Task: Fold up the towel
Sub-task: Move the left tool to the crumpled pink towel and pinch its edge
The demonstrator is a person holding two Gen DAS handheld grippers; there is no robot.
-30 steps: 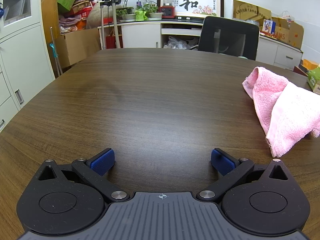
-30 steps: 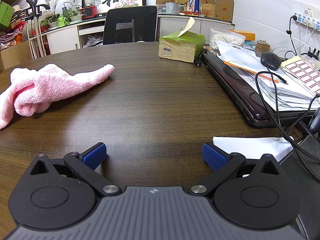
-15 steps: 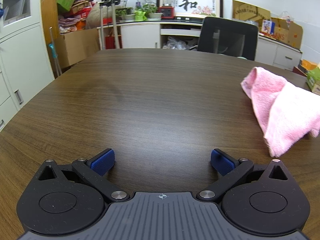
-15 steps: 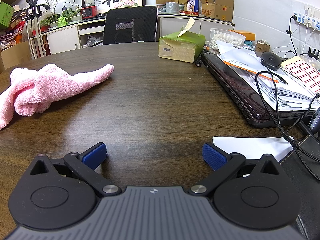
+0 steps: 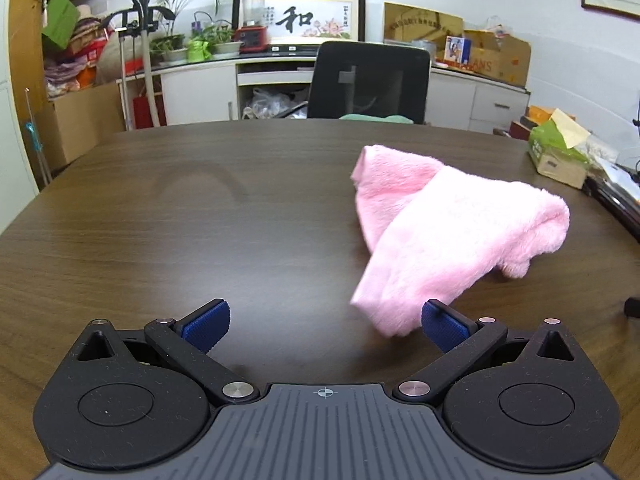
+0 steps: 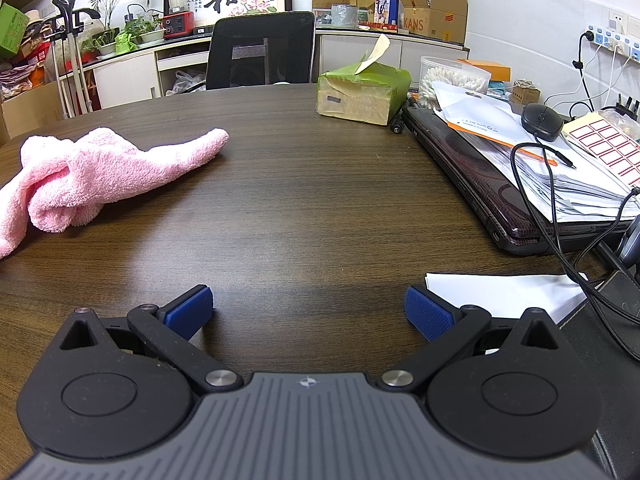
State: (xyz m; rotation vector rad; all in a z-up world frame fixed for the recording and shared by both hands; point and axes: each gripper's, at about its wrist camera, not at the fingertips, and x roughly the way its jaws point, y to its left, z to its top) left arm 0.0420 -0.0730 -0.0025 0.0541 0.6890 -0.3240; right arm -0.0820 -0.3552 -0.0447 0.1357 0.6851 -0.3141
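Observation:
A crumpled pink towel (image 5: 448,232) lies on the dark wooden table (image 5: 200,216). In the left wrist view its near corner reaches down close to my right blue fingertip (image 5: 440,324). My left gripper (image 5: 325,322) is open and empty, just in front of and left of that corner. In the right wrist view the towel (image 6: 100,172) lies at the far left. My right gripper (image 6: 308,312) is open and empty, over bare table well to the right of the towel.
A green tissue box (image 6: 362,90), a closed laptop (image 6: 480,176) with papers, a mouse (image 6: 542,116) and cables crowd the table's right side. White paper (image 6: 500,292) lies near my right gripper. A black office chair (image 5: 368,80) stands behind the table.
My left gripper has swung right and moved toward the towel, which now sits near its right finger. The right gripper has not moved.

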